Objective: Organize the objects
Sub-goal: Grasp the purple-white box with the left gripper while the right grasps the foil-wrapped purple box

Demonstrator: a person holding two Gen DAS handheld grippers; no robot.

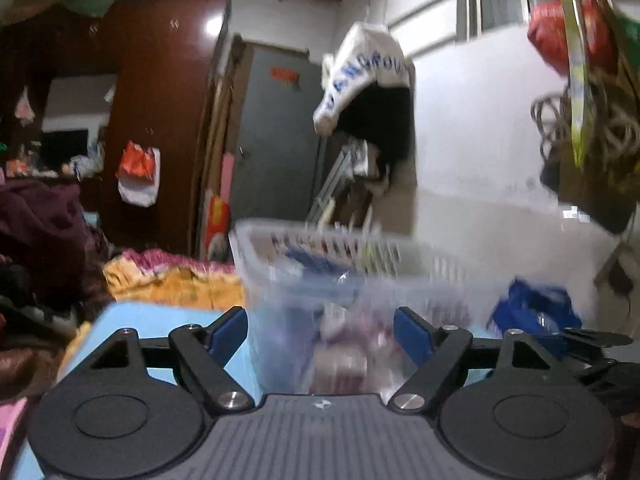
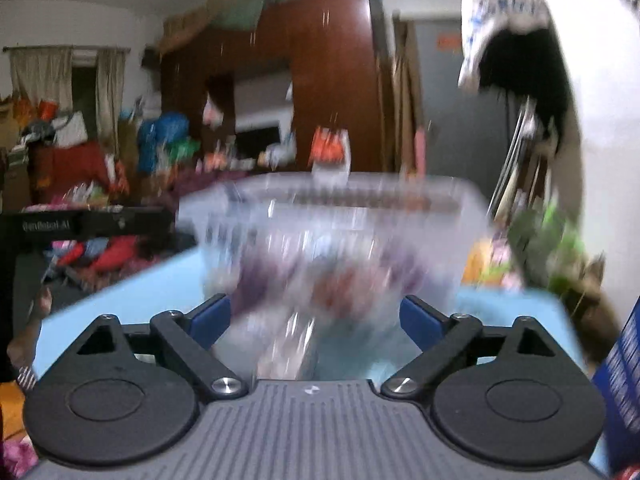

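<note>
A clear plastic basket (image 1: 340, 264) with a slotted rim stands on the light blue table (image 1: 160, 320), with several blurred packets inside. My left gripper (image 1: 320, 324) is open just in front of the basket's near corner, and its blue pads (image 1: 230, 330) touch nothing. In the right wrist view the same basket (image 2: 332, 232) is heavily blurred straight ahead. My right gripper (image 2: 316, 314) is open before it, with blurred basket contents showing between the pads (image 2: 420, 320) but nothing pressed. Part of the other gripper (image 1: 592, 340) shows at the right edge.
A blue bag (image 1: 536, 308) lies right of the basket. Yellow and pink bedding (image 1: 172, 276) is piled beyond the table's left edge. A white cloth with blue letters (image 1: 360, 76) hangs overhead, and bags (image 1: 580, 60) hang at upper right. A blue box (image 2: 620, 380) stands at the right.
</note>
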